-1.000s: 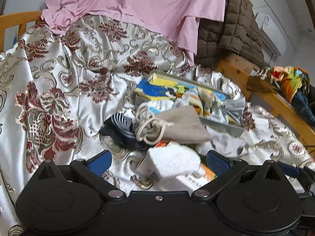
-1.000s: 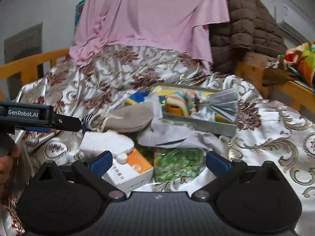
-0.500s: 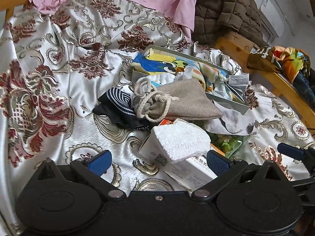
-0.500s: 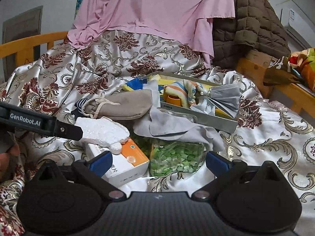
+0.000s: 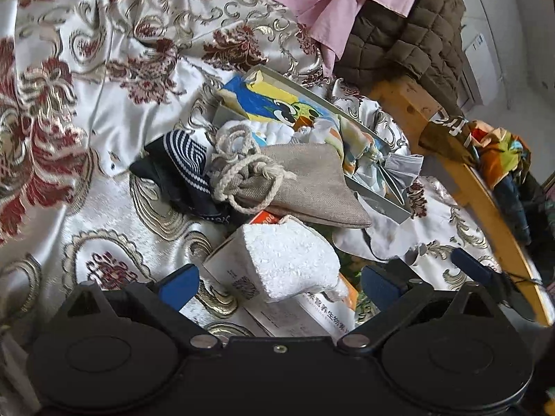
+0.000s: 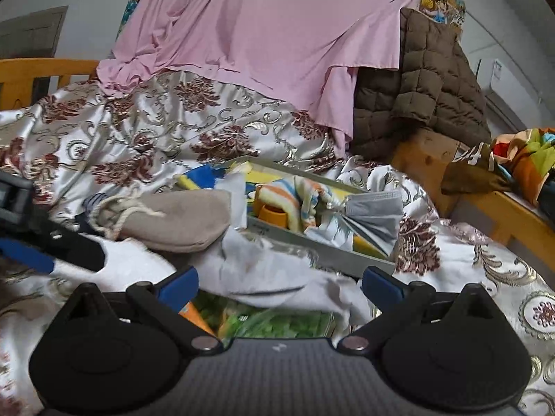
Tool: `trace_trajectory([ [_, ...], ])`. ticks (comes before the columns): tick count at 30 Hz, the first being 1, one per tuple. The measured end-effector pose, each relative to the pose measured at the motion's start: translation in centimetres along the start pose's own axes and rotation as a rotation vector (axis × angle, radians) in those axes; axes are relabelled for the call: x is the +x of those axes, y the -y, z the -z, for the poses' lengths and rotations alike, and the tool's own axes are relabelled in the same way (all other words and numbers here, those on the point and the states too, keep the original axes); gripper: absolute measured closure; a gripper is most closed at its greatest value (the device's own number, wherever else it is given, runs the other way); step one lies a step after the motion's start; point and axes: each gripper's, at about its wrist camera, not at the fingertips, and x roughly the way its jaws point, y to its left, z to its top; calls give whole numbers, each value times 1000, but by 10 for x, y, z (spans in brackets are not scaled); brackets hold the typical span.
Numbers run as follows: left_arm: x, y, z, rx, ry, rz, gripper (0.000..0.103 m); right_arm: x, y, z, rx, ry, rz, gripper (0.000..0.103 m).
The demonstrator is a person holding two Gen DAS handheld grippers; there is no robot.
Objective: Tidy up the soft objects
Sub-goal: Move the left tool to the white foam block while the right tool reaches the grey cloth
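A pile of soft things lies on the bed. In the left wrist view a white foam block [image 5: 288, 260] rests on a white and orange carton [image 5: 298, 315], between the fingers of my open left gripper [image 5: 277, 282]. Behind it lie a beige drawstring pouch [image 5: 305, 180] and a dark striped sock [image 5: 184, 159]. My open right gripper [image 6: 279, 286] hovers over a grey cloth [image 6: 263, 270] and a green bag [image 6: 277, 322]. The pouch [image 6: 173, 218] and a shallow grey tray [image 6: 322, 246] with a striped cloth [image 6: 295, 197] and a grey mask [image 6: 378, 215] lie beyond.
The bed has a shiny floral cover [image 5: 86, 104]. A pink sheet [image 6: 260, 34] and a brown quilted jacket [image 6: 416, 86] hang at the back. A wooden bed rail [image 5: 485, 201] with colourful clothes [image 6: 527, 159] runs along the right.
Both grippers have moved forward and lower over the pile. The left gripper's fingers now flank the foam block. The right gripper now sits closer over the grey cloth and green bag.
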Motion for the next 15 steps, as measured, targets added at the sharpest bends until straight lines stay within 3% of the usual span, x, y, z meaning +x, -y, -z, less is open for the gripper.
trace_trajectory([
  [10,10,-19,-1,-143,-26,69,34,17,0,6,25,6,4,0],
  [15,13,-20,0,-166,-43,94,45,25,-4,8,12,-16,-1,4],
])
